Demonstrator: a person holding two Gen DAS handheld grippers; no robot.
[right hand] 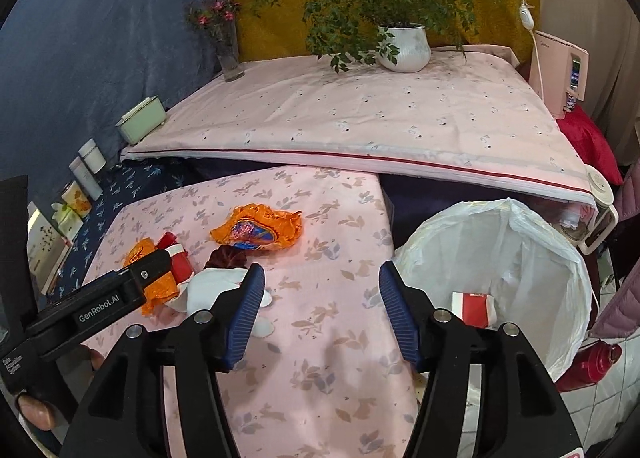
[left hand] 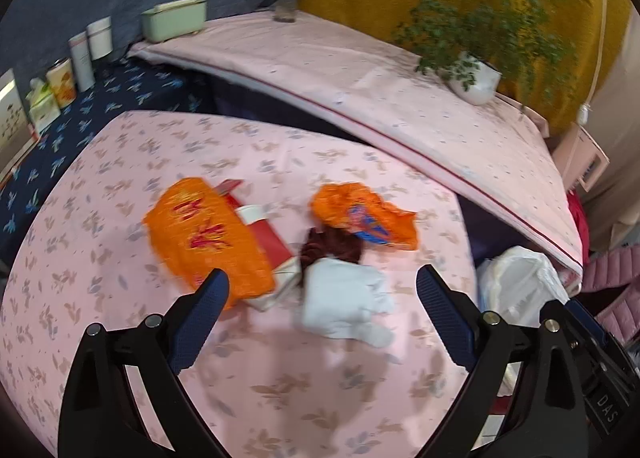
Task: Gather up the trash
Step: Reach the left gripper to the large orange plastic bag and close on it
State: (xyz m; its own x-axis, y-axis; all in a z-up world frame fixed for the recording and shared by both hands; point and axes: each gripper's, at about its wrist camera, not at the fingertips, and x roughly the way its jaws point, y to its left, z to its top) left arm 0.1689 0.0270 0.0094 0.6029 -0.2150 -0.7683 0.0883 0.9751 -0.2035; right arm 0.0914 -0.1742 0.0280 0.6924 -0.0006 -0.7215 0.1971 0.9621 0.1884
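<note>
Trash lies on the pink flowered table (left hand: 120,338): a large orange wrapper (left hand: 204,238), a red-and-white carton (left hand: 268,234) partly under it, a smaller orange wrapper (left hand: 360,214), a dark brown crumpled piece (left hand: 332,250) and a white crumpled tissue (left hand: 344,298). My left gripper (left hand: 322,278) hangs open over the tissue, its pads not touching it. My right gripper (right hand: 320,270) is open and empty above bare cloth, right of the pile. A bin lined with a white bag (right hand: 500,250) stands at the table's right edge, with a red-and-white carton (right hand: 472,308) inside.
Behind the table a higher pink-covered shelf (right hand: 380,118) carries a potted plant (right hand: 404,46), a flower vase (right hand: 230,58) and a green box (right hand: 142,124). Cans and boxes (left hand: 64,82) line the left on blue cloth. A red bottle (right hand: 592,362) lies on the floor.
</note>
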